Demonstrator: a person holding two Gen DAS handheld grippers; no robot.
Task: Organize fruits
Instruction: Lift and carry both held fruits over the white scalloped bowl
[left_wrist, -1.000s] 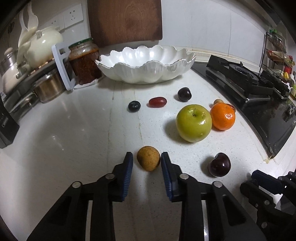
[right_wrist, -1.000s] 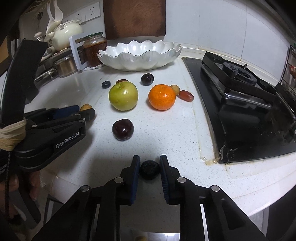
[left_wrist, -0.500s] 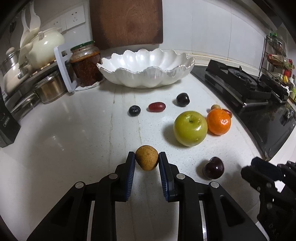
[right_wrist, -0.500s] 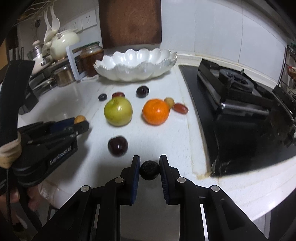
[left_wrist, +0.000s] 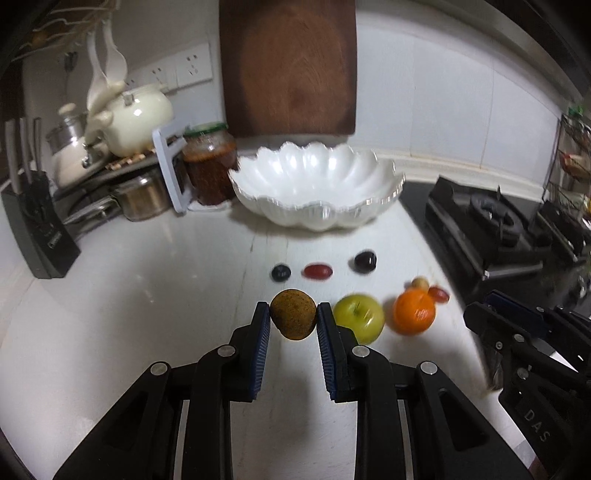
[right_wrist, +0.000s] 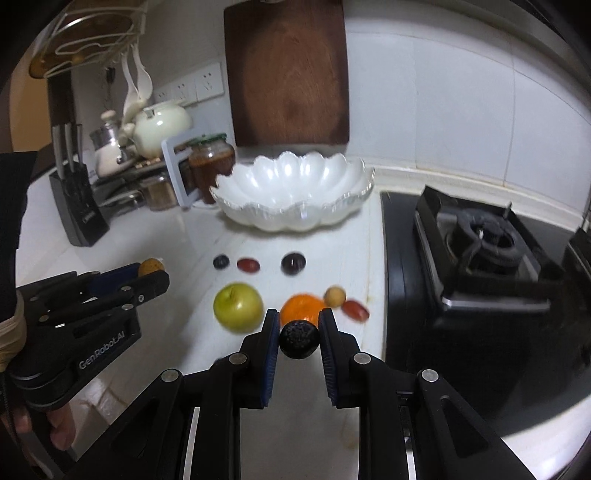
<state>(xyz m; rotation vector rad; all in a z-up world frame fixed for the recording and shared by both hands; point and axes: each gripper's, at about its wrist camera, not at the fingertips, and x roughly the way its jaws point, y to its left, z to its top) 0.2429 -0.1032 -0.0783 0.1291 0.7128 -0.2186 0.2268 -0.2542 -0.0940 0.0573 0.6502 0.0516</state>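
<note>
Left gripper (left_wrist: 293, 325) pinches a brown fruit (left_wrist: 293, 314), right gripper (right_wrist: 297, 338) a black one (right_wrist: 298, 339), bowl (left_wrist: 317, 218) looks empty, six-plus fruits left

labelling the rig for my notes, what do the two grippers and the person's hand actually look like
Both are matte black plastic with silver pivot bolts and ribbed blue pads inside the fingers. The left gripper carries white "GenRobot.AI" lettering; the right gripper shows "DAS". The person's hand wears a black sleeve with a tan band at the wrist.

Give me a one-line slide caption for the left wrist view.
Left gripper holds a brown fruit above the counter, facing the empty white bowl.
</note>
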